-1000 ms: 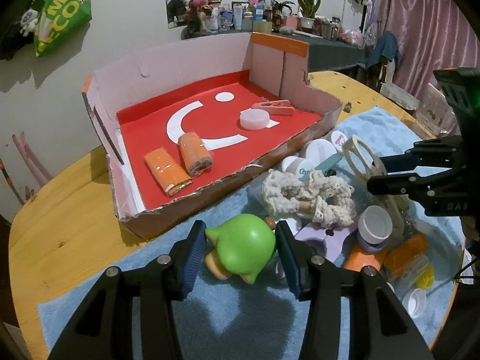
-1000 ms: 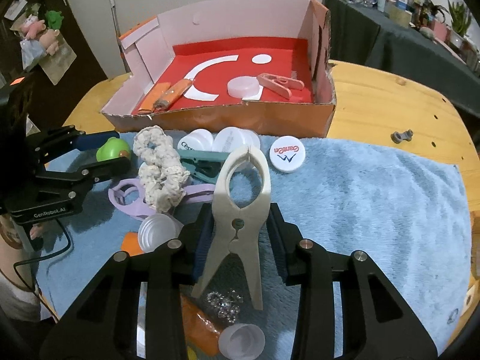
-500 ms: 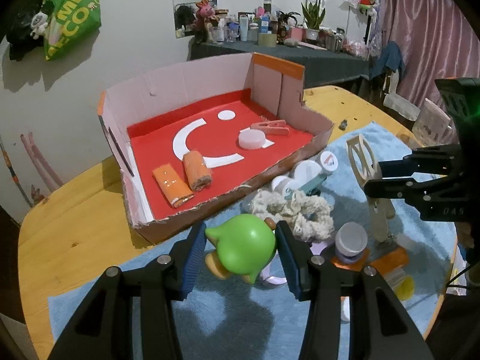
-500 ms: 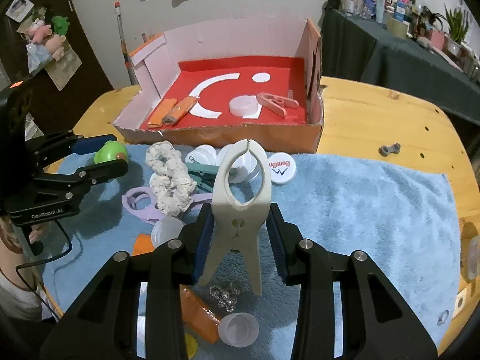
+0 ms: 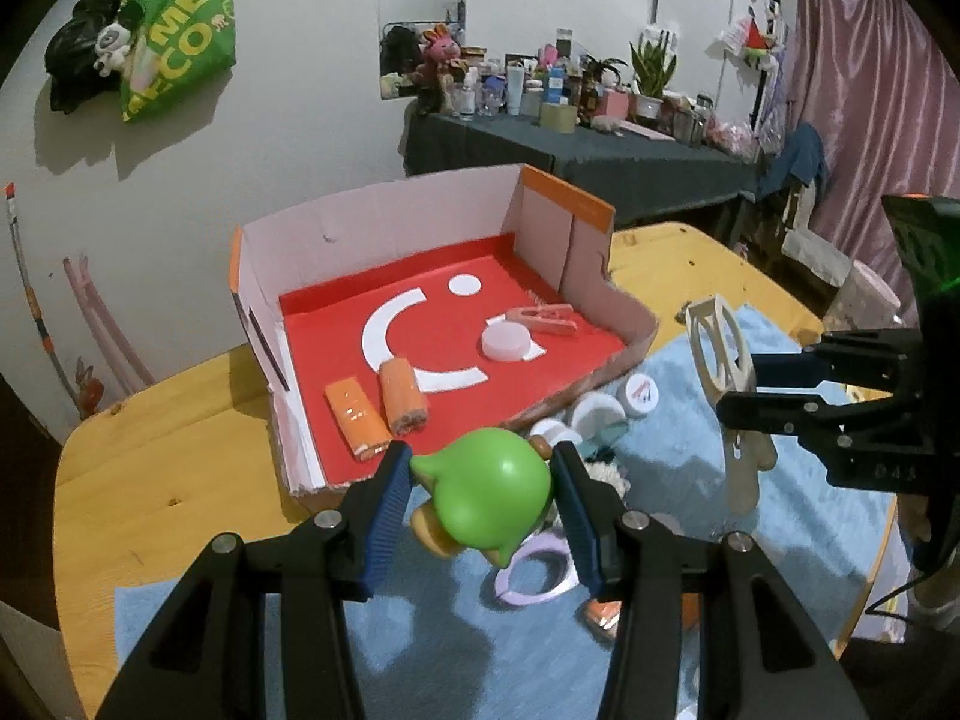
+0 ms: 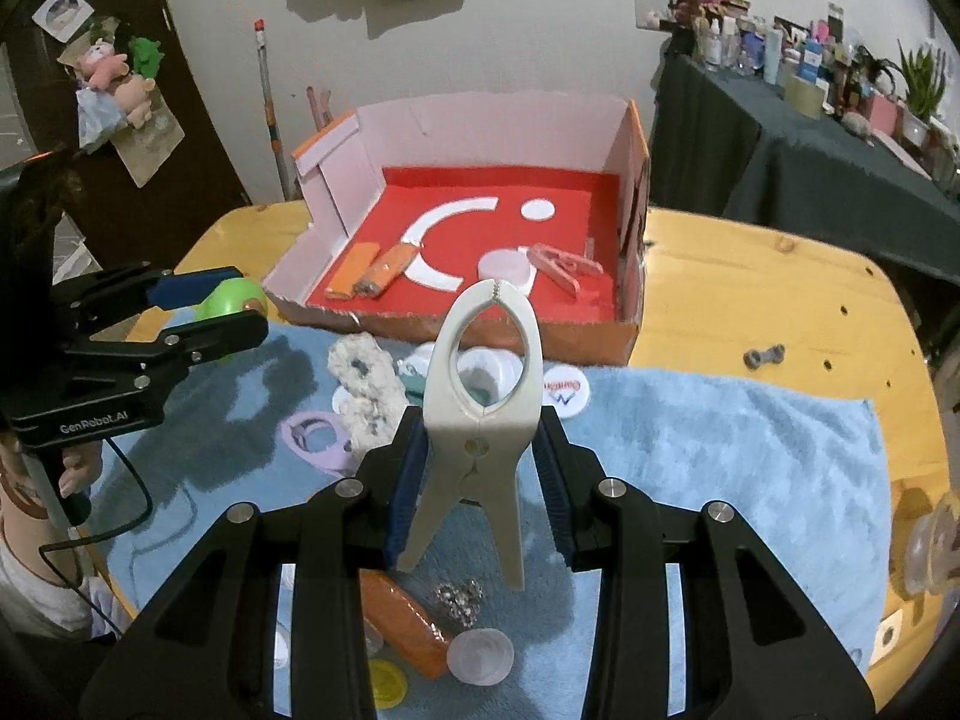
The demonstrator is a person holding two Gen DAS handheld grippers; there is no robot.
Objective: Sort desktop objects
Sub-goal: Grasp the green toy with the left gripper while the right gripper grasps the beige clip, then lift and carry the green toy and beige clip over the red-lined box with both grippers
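Left wrist view shows the green toy (image 5: 489,495), light, smooth and probably slippery, clamped at its round sides by the left gripper (image 5: 480,501) above the towel (image 5: 240,612), near the box (image 5: 636,336), while the right gripper (image 6: 477,468) clamps a stiff clip (image 6: 480,414).

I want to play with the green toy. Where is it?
The green toy is pinched in the left gripper, up off the blue towel, just in front of the red cardboard box.

Green shopping bag (image 5: 180,39) hanging upper left on the white wall; dark-clothed side table (image 5: 576,147) crowded with bottles at upper right; pink curtain (image 5: 870,90) far right.
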